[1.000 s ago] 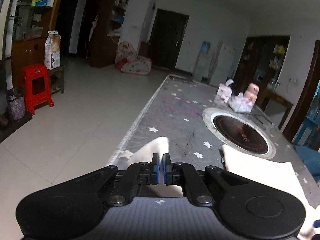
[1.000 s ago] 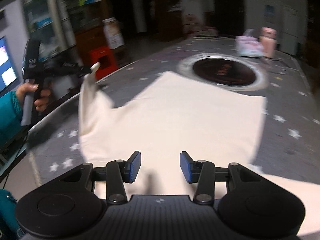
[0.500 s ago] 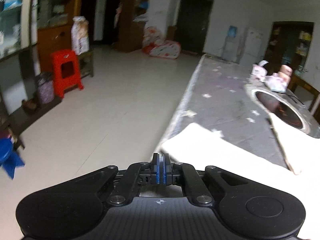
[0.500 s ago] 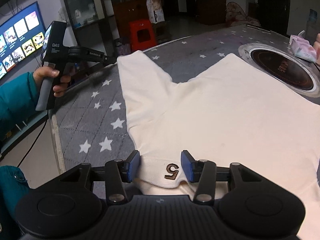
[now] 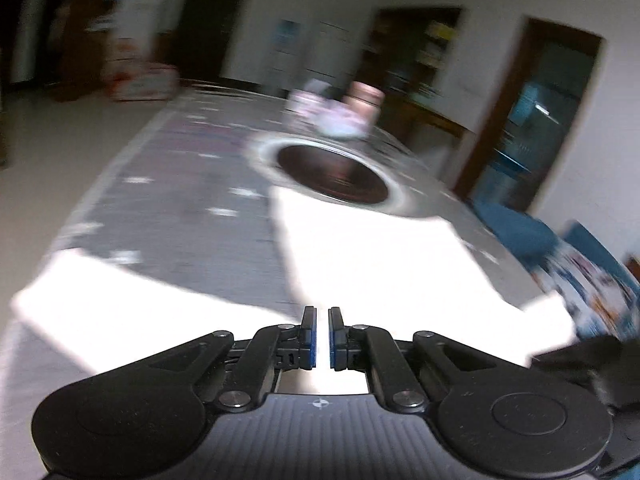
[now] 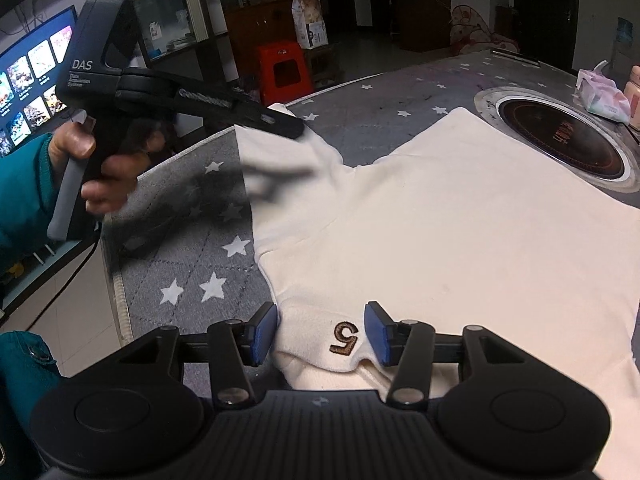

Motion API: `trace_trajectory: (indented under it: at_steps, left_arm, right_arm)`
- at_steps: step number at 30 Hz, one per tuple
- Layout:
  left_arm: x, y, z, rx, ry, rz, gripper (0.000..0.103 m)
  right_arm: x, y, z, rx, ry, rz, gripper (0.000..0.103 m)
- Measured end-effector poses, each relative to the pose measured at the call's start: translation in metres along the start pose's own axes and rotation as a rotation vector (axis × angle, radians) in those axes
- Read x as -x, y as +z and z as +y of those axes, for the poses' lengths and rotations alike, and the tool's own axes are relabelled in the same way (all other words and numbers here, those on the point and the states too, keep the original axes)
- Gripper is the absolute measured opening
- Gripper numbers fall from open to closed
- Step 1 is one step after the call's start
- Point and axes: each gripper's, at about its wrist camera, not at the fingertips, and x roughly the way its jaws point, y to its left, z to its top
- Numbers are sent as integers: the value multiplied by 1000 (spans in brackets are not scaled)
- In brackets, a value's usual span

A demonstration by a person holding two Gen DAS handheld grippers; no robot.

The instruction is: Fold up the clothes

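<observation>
Left hand point(image 6: 100, 172): grips the handle of the left gripper; a teal sleeve point(image 6: 20, 200) covers the wrist.
Left gripper point(image 5: 319, 336): jaws nearly together, a thin slit between the blue pads, nothing held between them. In the right wrist view its fingers reach over the far tip of the sleeve laid out on the table; whether they touch the cloth cannot be told.
Table point(image 6: 180, 264): grey cover with white stars; the cover's edge runs along the left side.
Garment point(image 6: 460, 220): cream top, spread flat on the table, body towards the right, one sleeve extended to the upper left. The far hem lies just beside the round burner plate point(image 6: 560, 140).
Collar point(image 6: 320, 336): nearest the right wrist camera, carries a brown embroidered figure.
Right gripper point(image 6: 320, 330): jaws about half open and just opening further; the collar lies between the pads, which do not press on it.
Step in hand: judged to be the end of spreading and the start of the first fold, at the left sleeve.
Next move calls for: the left jaws to open, close on the sleeve tip and carry it across the body; the right gripper to steady the collar area so the cloth does not drag.
Risk: thin cloth may slip from a shallow pinch.
</observation>
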Motion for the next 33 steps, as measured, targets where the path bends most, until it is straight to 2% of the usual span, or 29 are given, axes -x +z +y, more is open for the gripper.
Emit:
trace_trajectory:
  at_steps: [3,7,10,17,21,25,28,30,33]
  left_arm:
    - [-24,1,-24,-38,-45,28,6]
    - [-48,1,-24,-17,3,56,6]
    - [-54,-5,-16,-3,69,89,6]
    - [-43,3,-9,38,47,65,7]
    - [-57,17,-12,59,18,42,7]
    - [-77,18,-6,69,116,83,7]
    - [-70,18,2,92,119,72,7]
    - [-65,20,2,94,92,53,11]
    - [-68,27,-5,58,87,34,14]
  right_arm:
    - [1,-1,-1,-5,1,-3,50]
    - [1,-2,-2,-9,4,-8,52]
    - [1,-5,-3,-9,9,-7,53]
    - [2,-6,-6,-13,22,-11,54]
    - [2,-7,-6,-19,23,-14,55]
    - [2,-7,-6,-25,23,-17,55]
    - [3,-7,-6,-27,25,-18,55]
    - [2,-7,-7,-27,26,-16,56]
    - [2,-8,-8,-29,27,-17,56]
